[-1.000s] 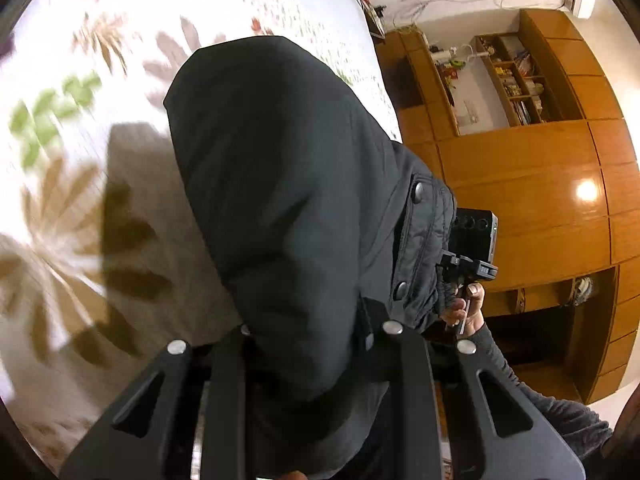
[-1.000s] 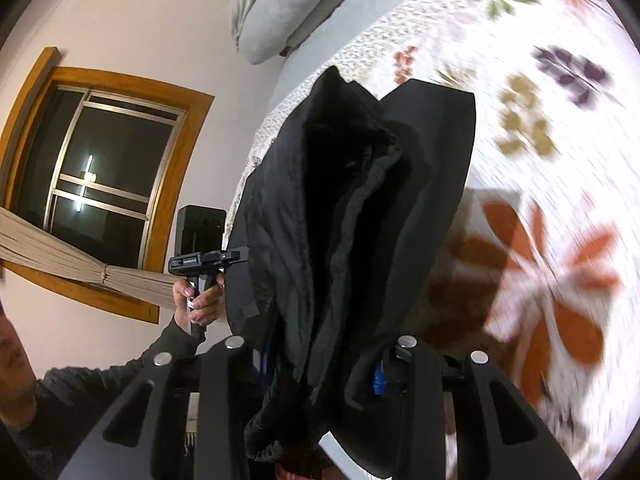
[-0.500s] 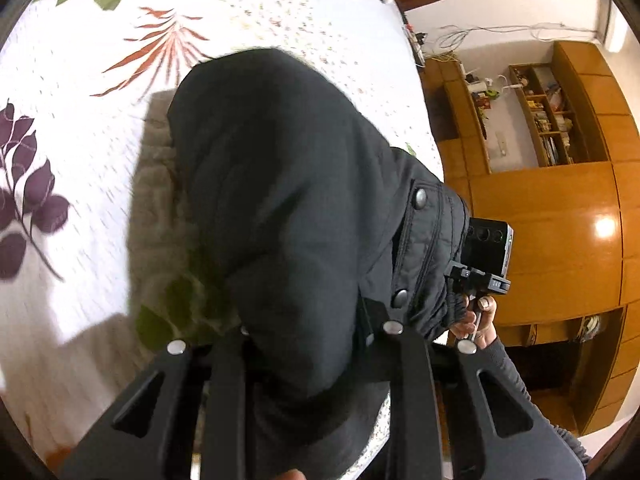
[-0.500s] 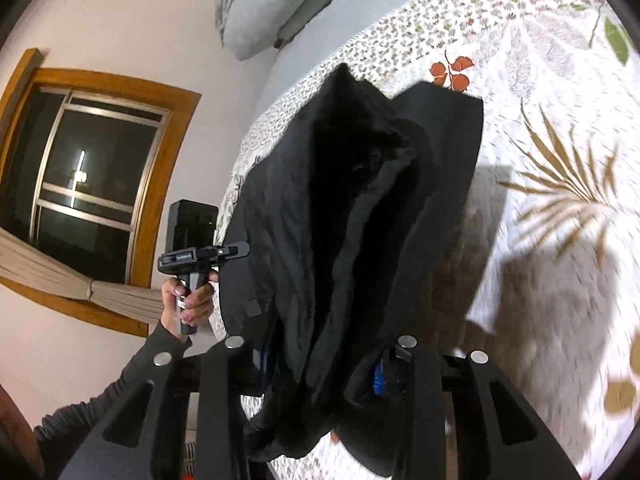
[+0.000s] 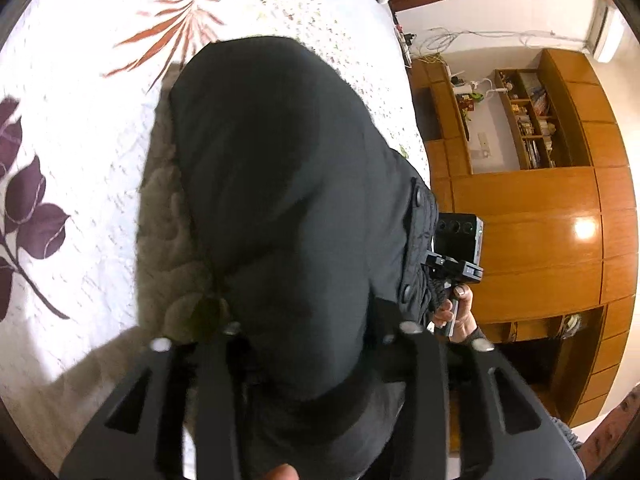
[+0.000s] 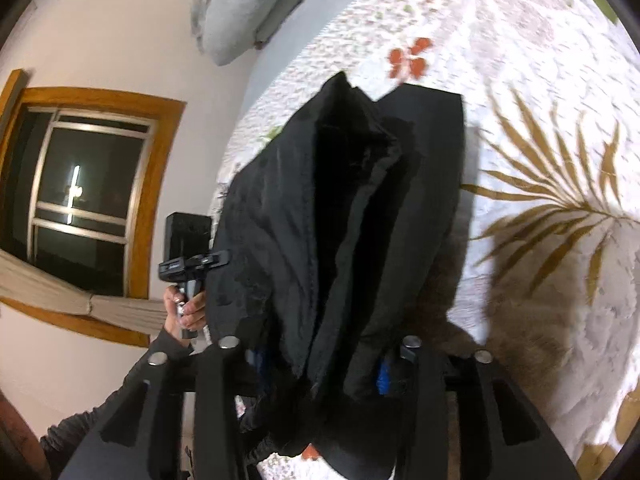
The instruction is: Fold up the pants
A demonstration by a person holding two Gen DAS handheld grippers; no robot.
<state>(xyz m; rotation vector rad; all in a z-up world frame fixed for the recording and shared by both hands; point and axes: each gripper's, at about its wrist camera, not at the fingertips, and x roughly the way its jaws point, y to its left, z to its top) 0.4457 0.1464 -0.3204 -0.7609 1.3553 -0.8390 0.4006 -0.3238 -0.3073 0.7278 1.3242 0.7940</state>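
Hanging between my two grippers, the pants (image 5: 280,208) block most of both views, held up over the bed (image 5: 72,128). Dark cloth hides the fingertips of the left gripper (image 5: 316,344); its two black fingers run up into the fabric and press in on a thick bunch of it. Same on the right gripper (image 6: 320,356): fingers pinched on a wad of folds, tips buried, blue pads just showing at the inner edges.

From the left wrist, the pants read as one smooth, rounded, matte charcoal mass, with a quilted strip and two round snaps down its right edge. From the right wrist, the layers hang open as deep black pleats, with a fuzzy lining inside and a flat squared panel behind them. Lower edge of the garment is cut off by the fingers in both views; I cannot tell waist from hem.

Bed cover is white, quilted, printed with leaves in rust, purple and tan; motion blur smears the pattern. Grey pillows (image 6: 240,12) lie at the head. Wooden cabinets (image 5: 532,240) and a wood-framed window (image 6: 84,196) sit behind.
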